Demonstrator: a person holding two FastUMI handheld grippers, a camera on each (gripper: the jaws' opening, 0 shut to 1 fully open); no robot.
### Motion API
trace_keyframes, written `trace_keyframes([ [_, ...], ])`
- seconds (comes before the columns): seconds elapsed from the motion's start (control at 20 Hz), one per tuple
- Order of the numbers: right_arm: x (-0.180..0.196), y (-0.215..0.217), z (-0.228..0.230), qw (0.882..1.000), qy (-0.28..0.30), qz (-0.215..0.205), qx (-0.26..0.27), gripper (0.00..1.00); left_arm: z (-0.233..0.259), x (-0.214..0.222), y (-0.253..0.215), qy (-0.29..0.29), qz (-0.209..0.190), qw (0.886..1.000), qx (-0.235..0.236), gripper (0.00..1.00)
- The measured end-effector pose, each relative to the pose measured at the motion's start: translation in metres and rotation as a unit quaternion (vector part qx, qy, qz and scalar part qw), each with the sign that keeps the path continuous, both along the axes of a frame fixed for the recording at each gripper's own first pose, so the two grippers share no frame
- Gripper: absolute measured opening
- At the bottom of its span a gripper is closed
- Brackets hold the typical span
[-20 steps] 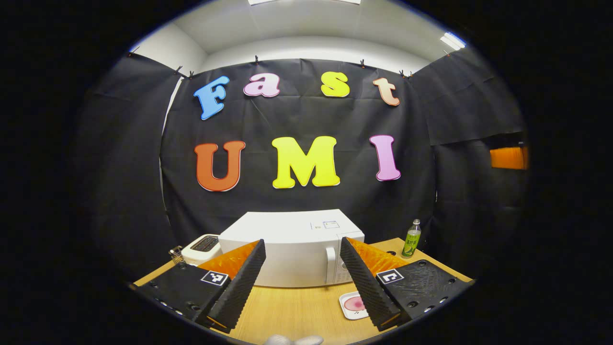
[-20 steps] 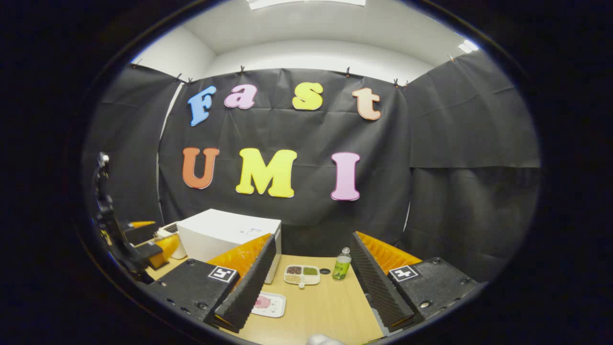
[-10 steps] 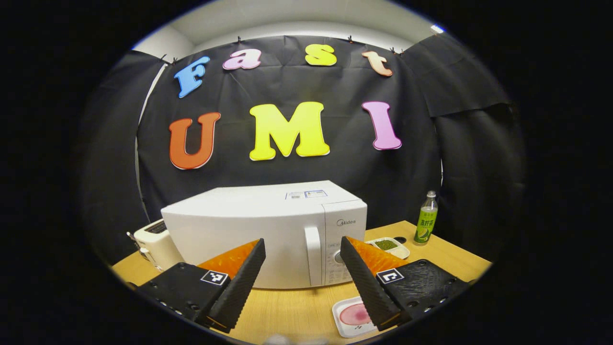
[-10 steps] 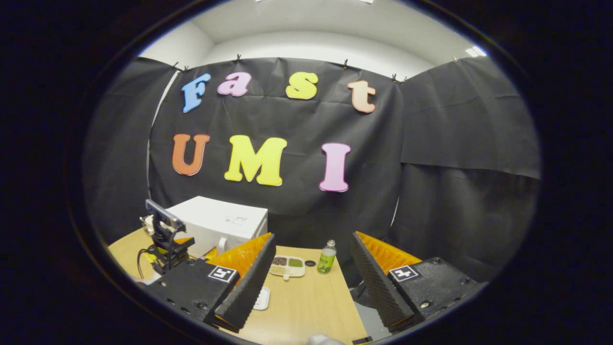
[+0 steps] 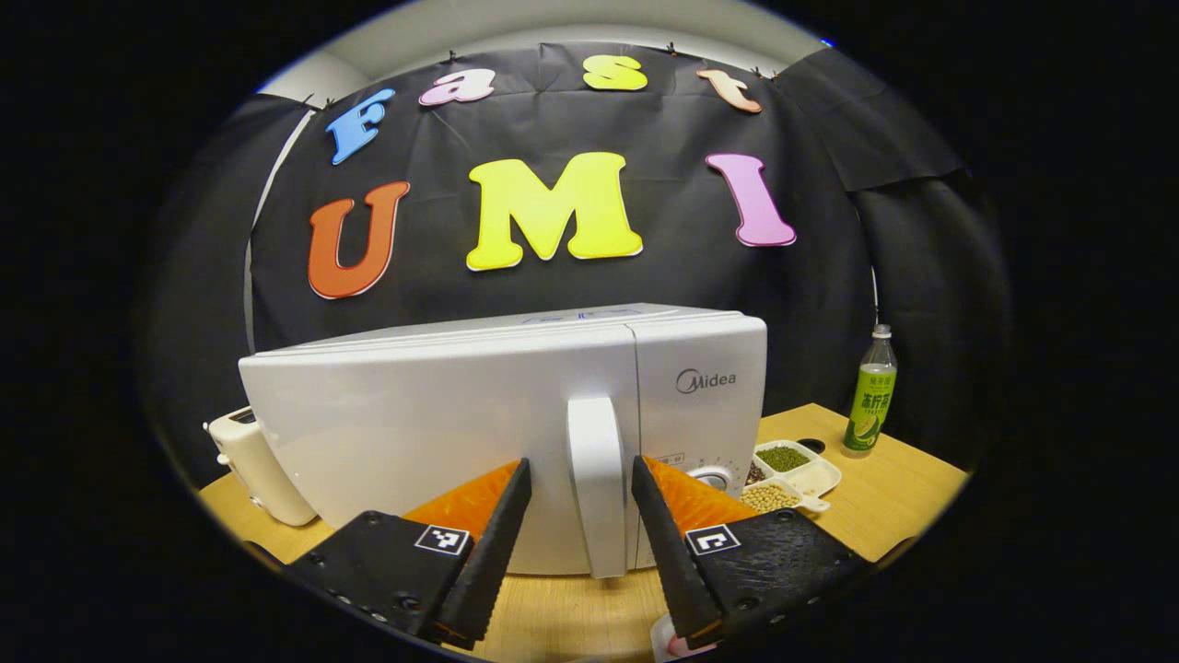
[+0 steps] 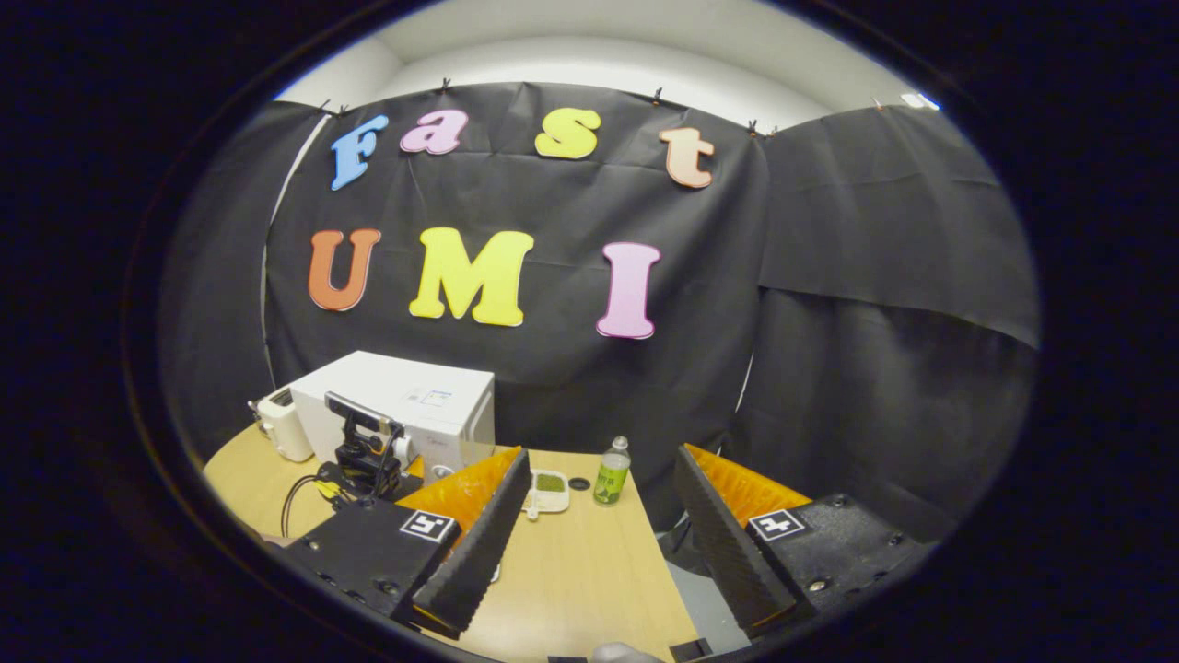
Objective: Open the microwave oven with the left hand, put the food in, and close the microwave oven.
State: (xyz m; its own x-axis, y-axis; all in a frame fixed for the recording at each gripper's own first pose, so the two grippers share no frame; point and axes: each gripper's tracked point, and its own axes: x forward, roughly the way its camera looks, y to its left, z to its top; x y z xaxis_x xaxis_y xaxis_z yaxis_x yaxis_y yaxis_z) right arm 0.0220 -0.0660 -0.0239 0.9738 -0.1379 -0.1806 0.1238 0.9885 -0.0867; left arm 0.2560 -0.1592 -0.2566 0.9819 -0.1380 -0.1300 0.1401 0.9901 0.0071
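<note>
1. In the left gripper view, the white microwave oven (image 5: 516, 414) stands on the wooden table (image 5: 903, 497) with its door shut. It is the landmark for everything else.
2. The door handle (image 5: 599, 483), a vertical white bar at the door's right edge, stands between the two fingers of the left gripper (image 5: 578, 543).
3. The jaws of the left gripper are spread wider than the handle, with a gap on each side, so neither finger presses on it. How close the tips are to the door face cannot be told.
4. The tray with the pink food (image 5: 665, 640) shows as a sliver in front of the microwave oven, below the left gripper's right-hand finger.
5. Right of the microwave oven lies a sectioned dish of beans (image 5: 787, 474); farther right stands a green bottle (image 5: 869, 396). A white toaster (image 5: 253, 465) sits to the left of the oven.
6. In the right gripper view, the right gripper (image 6: 599, 543) is wide open and empty, over the table to the right of the microwave oven (image 6: 405, 405). The left gripper (image 6: 364, 456) shows in front of the oven door.
</note>
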Motion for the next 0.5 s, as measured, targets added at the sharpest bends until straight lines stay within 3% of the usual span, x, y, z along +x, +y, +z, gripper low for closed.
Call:
trace_keyframes([
  [0.05, 0.002, 0.001, -0.002, 1.0, 0.003, 0.002, -0.003, 1.0, -0.002, -0.004, 0.001, -0.002, 0.004, 1.0, -0.005, 0.57],
  [0.1, 0.004, 0.004, -0.003, 1.0, 0.006, 0.006, -0.002, 0.92, -0.005, 0.002, -0.002, -0.002, -0.001, 1.0, -0.01, 0.36],
  [0.15, 0.007, 0.006, -0.005, 1.0, 0.009, 0.009, 0.0, 1.0, -0.002, -0.008, 0.0, 0.0, -0.001, 1.0, -0.015, 0.3],
  [0.35, 0.015, 0.01, -0.005, 1.0, 0.01, 0.015, 0.008, 1.0, -0.003, -0.006, -0.001, 0.009, 0.005, 0.999, -0.036, 0.17],
  [0.4, 0.016, 0.013, -0.004, 1.0, 0.009, 0.02, 0.007, 1.0, -0.004, -0.006, -0.001, 0.015, 0.004, 0.999, -0.036, 0.07],
  [0.5, 0.017, 0.017, -0.001, 1.0, 0.007, 0.026, 0.004, 1.0, -0.002, -0.007, 0.0, 0.026, -0.007, 0.998, -0.05, 0.07],
])
